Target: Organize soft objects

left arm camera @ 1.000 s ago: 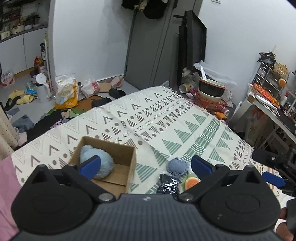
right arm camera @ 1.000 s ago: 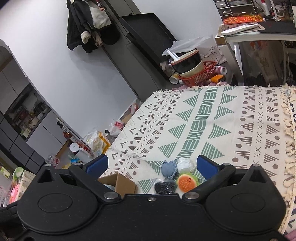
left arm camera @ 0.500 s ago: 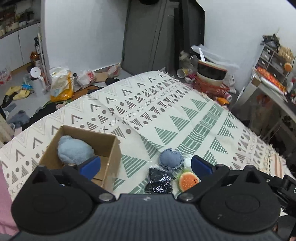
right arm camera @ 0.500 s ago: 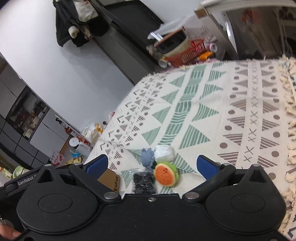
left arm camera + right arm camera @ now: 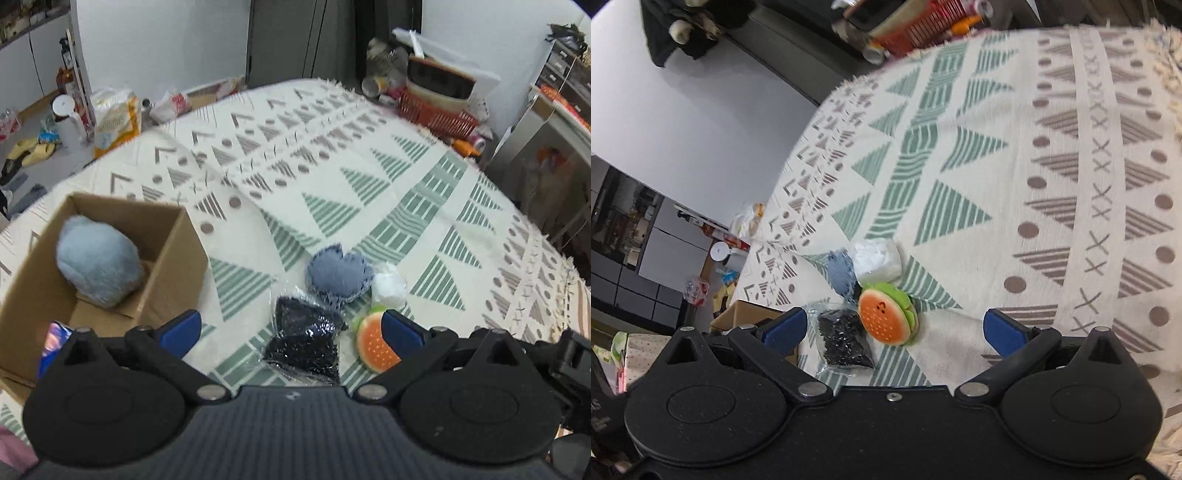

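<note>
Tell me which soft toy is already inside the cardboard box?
The fluffy light-blue ball in the cardboard box. The other four soft items lie on the patterned cloth beside the box.

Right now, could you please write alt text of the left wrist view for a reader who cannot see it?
The open left gripper hovers over a patterned blanket, above a clear bag of black pieces, a denim heart cushion, a white puff and a burger-shaped toy. To the left, a cardboard box holds a fluffy blue plush.

- One cardboard box (image 5: pixel 177 258), holding one pale blue plush ball (image 5: pixel 98 267)
- One denim heart cushion (image 5: pixel 338 275)
- One white pom-pom (image 5: pixel 388 286)
- One black bagged item (image 5: pixel 304 341)
- One watermelon-slice toy (image 5: pixel 376 345)
</note>
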Available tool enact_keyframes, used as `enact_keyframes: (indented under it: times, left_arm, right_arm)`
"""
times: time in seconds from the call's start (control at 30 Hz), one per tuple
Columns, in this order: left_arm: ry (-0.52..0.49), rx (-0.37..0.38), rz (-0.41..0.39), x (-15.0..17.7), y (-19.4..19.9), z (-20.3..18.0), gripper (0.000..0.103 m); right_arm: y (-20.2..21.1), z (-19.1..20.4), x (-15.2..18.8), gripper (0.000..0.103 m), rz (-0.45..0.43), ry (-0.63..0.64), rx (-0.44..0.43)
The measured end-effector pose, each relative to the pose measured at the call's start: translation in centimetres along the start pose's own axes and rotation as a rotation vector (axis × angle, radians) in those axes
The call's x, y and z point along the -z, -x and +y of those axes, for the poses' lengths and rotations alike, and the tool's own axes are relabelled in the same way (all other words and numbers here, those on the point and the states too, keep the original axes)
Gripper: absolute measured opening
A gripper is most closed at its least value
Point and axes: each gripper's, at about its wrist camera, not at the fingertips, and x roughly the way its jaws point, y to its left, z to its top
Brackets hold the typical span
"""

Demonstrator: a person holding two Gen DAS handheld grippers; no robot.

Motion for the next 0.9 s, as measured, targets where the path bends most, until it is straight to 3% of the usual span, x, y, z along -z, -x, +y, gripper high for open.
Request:
enact_keyframes:
  times: [0.63,0.7,0.77,0.9]
  left_arm:
    - [-0.009,-0.027,0.078,2.2,-8.0,0.3,0.099]
    - [0.007,0.005,0.084,2.3,-8.4,0.5,0.091]
    - [0.029,0.031,0.097,2.5,-8.8,0.8,0.071]
    - [0.062,0.043,0.089,2.5,-8.5,1.3,0.051]
  right_arm:
    - [-5.0,-0.8,-0.7,0.100,0.061,-0.079,0.045]
    - [-5.3,-0.4,-0.6,0.098,0.059,-0.065,0.043]
    - [-5.8,0.0,-0.5,0.096,0.059,-0.055,0.043]
    - [-6.3,0.6,-0.5,0.092,0.052,-0.037,0.050]
